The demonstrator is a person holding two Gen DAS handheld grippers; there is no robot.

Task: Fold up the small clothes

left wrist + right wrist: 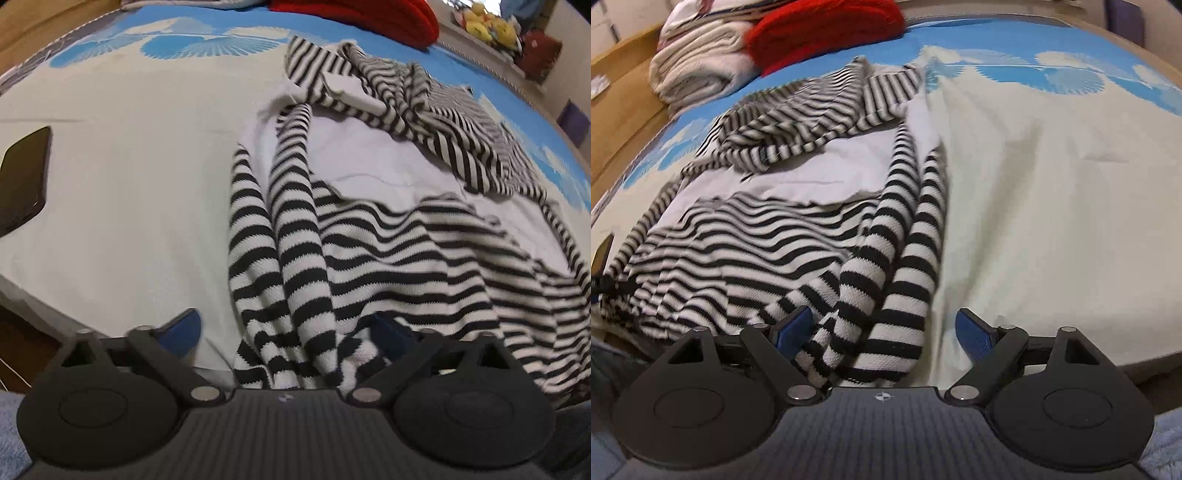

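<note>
— Bedsheet [129, 192] under us is cream with a blue shell border, and the striped top [424, 258] lies crumpled across it, well short of flat. Where do we stand?

— At the start, we judge: nothing is folded yet. Both sleeves [273, 240] run side by side down toward the near edge, and the hem end is bunched at the far side by the red knit [827, 26].

— And our grippers?

— Left gripper [291, 332] is spread wide, the sleeve ends lying between its fingers, nothing pinched. Right gripper [882, 332] is just as wide; the cuffs [879, 354] sit between its blue pads [975, 336], loose.

— So next?

— We think each should close on a sleeve end or a shoulder, then draw the top out flat before any fold. The knit looks soft and will likely sag, so we need a firm pinch

— That phone [22, 177] on the left?

— Well apart; we leave it
</note>
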